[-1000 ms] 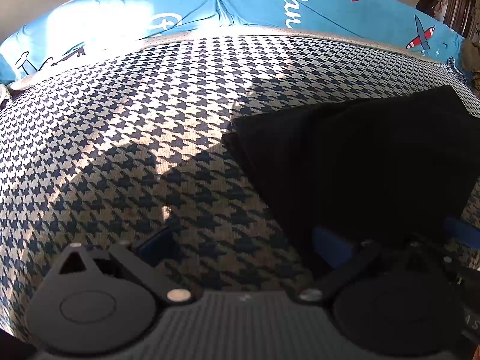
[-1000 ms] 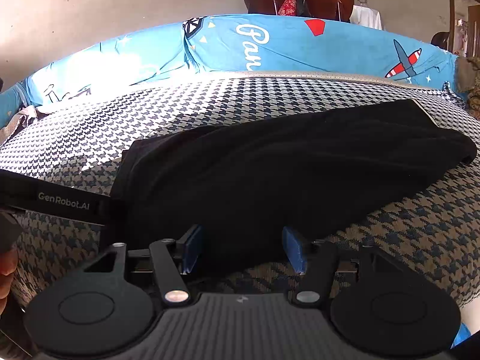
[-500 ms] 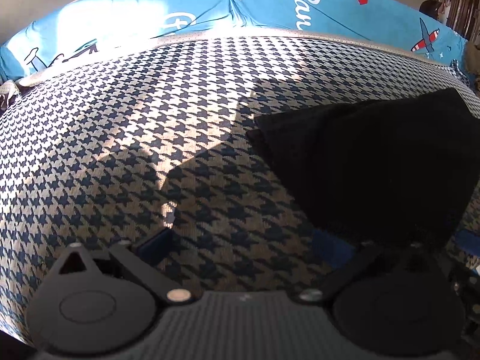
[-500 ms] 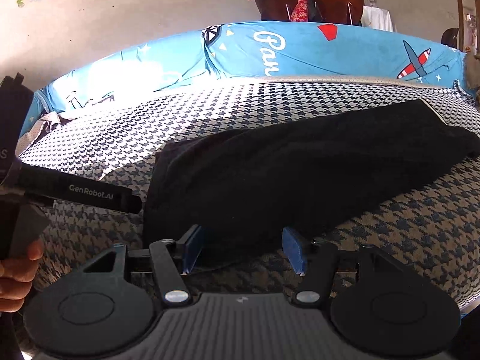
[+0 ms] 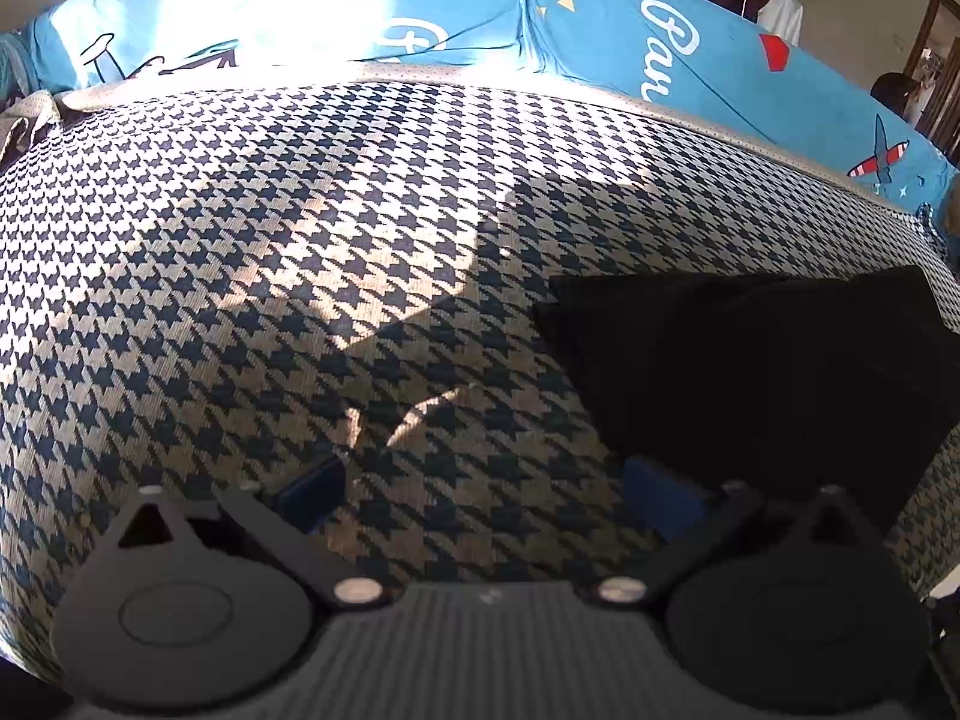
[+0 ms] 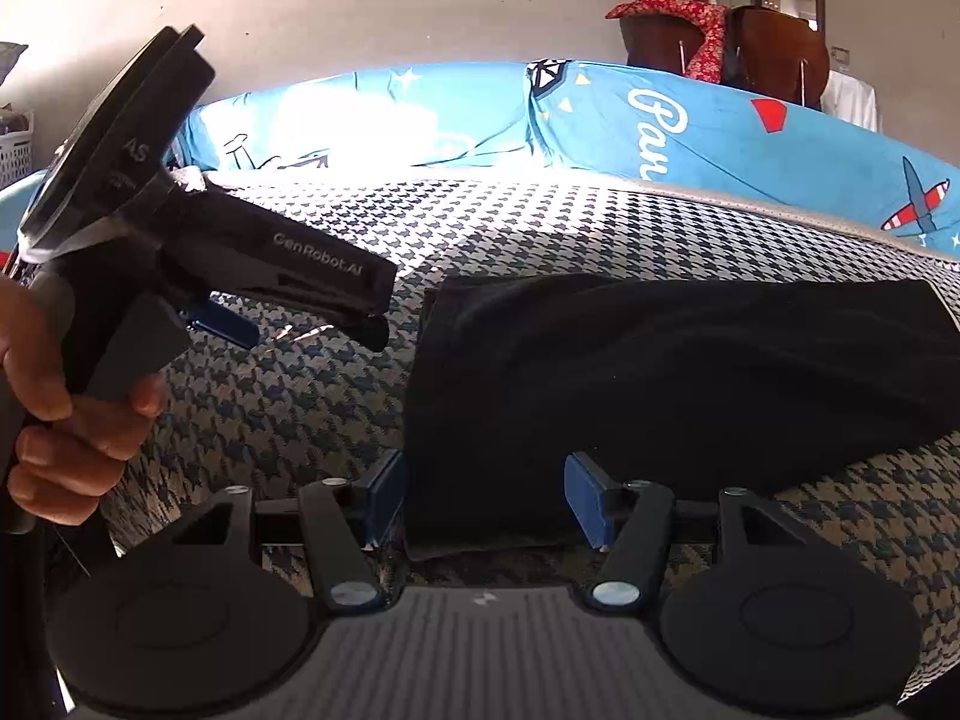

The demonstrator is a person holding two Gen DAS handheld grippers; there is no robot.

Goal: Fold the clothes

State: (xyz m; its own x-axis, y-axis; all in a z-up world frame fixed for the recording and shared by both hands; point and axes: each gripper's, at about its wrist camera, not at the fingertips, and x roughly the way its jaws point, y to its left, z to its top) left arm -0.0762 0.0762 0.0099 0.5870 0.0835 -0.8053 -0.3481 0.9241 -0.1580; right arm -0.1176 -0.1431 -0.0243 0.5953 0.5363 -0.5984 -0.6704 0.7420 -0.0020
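Since the earlier frames the left gripper [image 6: 300,324] has withdrawn leftward, clear of the folded black garment [image 6: 690,378] on the houndstooth bed cover [image 5: 300,270]. Its fingers [image 5: 312,489] are spread, empty. The right gripper [image 6: 483,498] fingers are spread, straddling the garment's near edge; contact appears likely.

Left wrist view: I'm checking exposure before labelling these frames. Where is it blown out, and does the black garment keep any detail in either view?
Left wrist view: sun washes out the blue cushion and streaks the houndstooth cover; the black garment reads as a near-flat dark patch. Right wrist view: the cushion glares too, but folds show faintly in the garment.
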